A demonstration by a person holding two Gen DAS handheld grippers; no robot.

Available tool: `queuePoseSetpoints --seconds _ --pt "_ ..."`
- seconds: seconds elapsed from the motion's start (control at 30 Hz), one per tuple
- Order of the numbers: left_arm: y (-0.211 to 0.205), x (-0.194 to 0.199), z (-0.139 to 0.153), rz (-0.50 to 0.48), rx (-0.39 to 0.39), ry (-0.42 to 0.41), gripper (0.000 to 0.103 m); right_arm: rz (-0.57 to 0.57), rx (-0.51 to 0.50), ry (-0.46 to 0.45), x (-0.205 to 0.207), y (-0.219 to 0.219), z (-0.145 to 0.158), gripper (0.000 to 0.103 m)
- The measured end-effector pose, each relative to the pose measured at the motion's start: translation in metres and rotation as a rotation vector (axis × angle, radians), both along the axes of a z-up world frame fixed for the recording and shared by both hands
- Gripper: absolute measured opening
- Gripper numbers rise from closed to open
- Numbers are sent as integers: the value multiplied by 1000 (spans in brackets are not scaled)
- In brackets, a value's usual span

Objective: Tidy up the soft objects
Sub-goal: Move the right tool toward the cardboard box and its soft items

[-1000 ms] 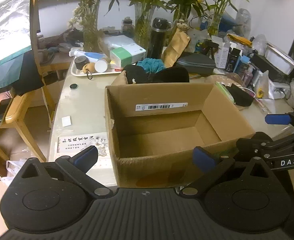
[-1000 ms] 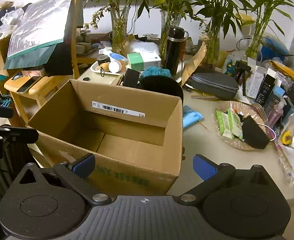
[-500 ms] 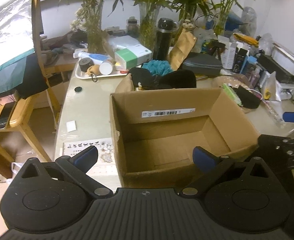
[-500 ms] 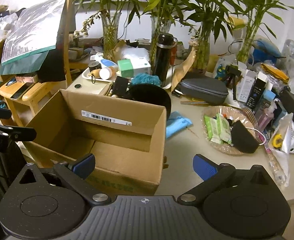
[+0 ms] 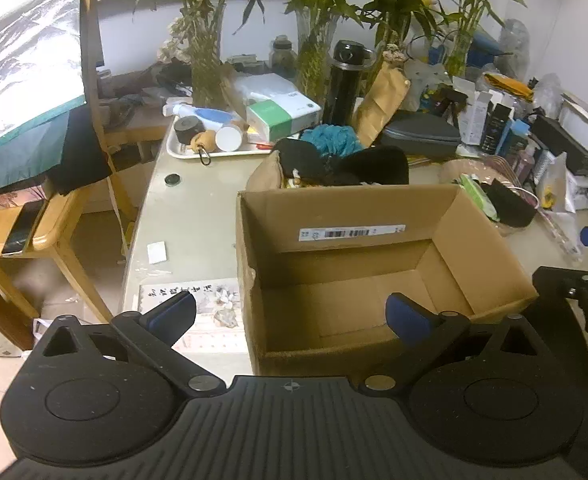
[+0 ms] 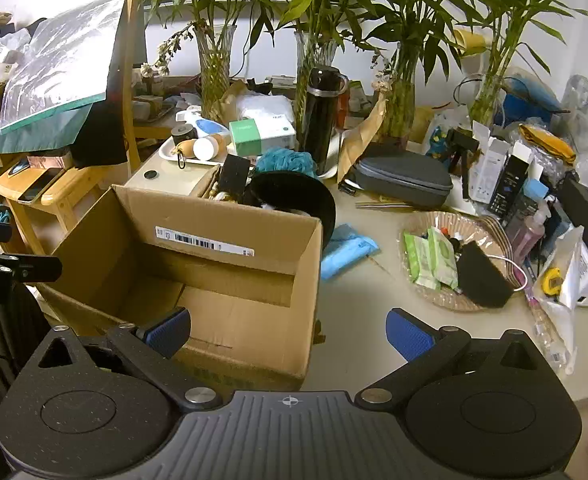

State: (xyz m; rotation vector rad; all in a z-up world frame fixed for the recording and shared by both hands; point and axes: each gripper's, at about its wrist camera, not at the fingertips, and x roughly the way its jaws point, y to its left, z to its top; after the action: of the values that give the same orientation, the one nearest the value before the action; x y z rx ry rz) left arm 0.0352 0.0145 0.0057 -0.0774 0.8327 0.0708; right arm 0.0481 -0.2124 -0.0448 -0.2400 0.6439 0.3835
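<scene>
Cluttered table (image 5: 197,200) carries an open cardboard box (image 5: 374,280), seemingly bare inside; left gripper (image 5: 289,314) and right gripper (image 6: 289,330) hover wide apart, holding nothing.

The right tool (image 6: 288,330) hangs with its blue-padded fingers (image 6: 408,334) spread wide and nothing between them, one over the near corner of an open cardboard box (image 6: 229,280) and the other over bare table (image 6: 358,308). Behind the box sit a black hat (image 6: 294,196) and a teal cloth (image 6: 287,162), with a light blue packet (image 6: 344,250) lying just beside the box's right wall. Further right a shallow basket (image 6: 490,232) holds green wipe packs (image 6: 430,256) and a black pouch (image 6: 480,274), and the other tool (image 6: 9,264) shows at the left edge.
</scene>
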Motion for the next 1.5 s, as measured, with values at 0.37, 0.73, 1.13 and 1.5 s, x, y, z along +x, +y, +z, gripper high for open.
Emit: queuePoseSetpoints --seconds 0.37,0.73,1.13,1.5 --pt "3 1 12 -6 13 -37 103 32 86 76 16 -8 6 103" --pt "16 14 10 31 45 -21 103 16 97 87 39 -9 8 103" --pt "19 22 6 58 159 -33 103 45 115 84 60 1 1 103" --pt "19 32 7 -19 128 -56 103 49 78 30 81 16 21 103"
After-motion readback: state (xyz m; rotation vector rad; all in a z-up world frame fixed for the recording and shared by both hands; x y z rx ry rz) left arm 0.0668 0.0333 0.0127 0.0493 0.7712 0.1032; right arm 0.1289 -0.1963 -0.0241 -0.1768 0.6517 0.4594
